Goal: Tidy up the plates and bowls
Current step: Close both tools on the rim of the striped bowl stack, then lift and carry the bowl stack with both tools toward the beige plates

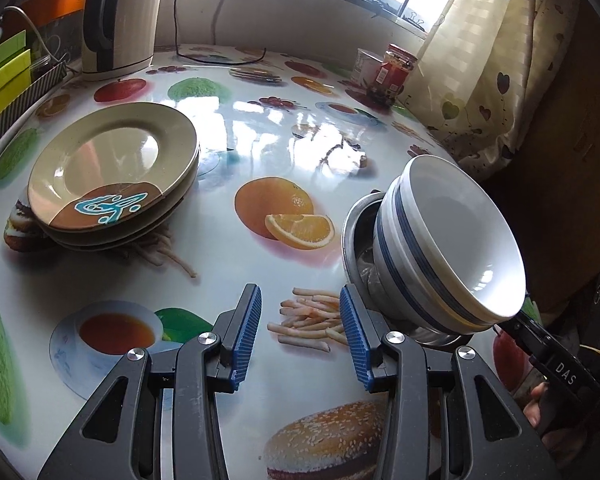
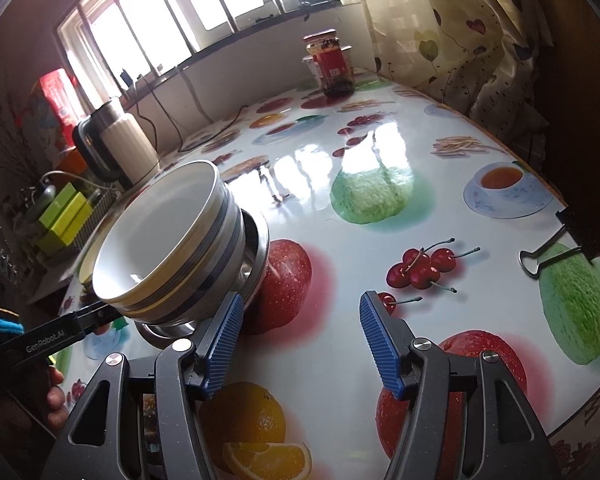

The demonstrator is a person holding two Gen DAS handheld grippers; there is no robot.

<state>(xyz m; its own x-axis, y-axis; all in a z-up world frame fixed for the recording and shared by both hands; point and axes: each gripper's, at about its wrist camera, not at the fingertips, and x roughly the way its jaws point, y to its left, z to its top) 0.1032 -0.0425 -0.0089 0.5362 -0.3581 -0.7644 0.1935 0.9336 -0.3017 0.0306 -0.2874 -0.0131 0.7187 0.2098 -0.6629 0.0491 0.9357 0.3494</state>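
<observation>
A stack of beige plates point(image 1: 112, 168) sits on the fruit-print table at the left; the top one has a brown patch with a blue squiggle. White bowls with blue stripes point(image 1: 448, 240) are nested in a steel bowl point(image 1: 354, 232) at the right, also seen in the right wrist view point(image 2: 168, 248). My left gripper point(image 1: 300, 320) is open and empty, hovering over the table between the plates and the bowls. My right gripper point(image 2: 300, 324) is open and empty, just right of the bowl stack.
An electric kettle point(image 1: 116, 24) stands at the back left with cables behind it. A red-lidded jar point(image 1: 394, 72) and a white tub point(image 1: 368, 65) stand at the back right. A binder clip point(image 2: 548, 252) grips the table's right edge. A curtain point(image 1: 496, 60) hangs at the right.
</observation>
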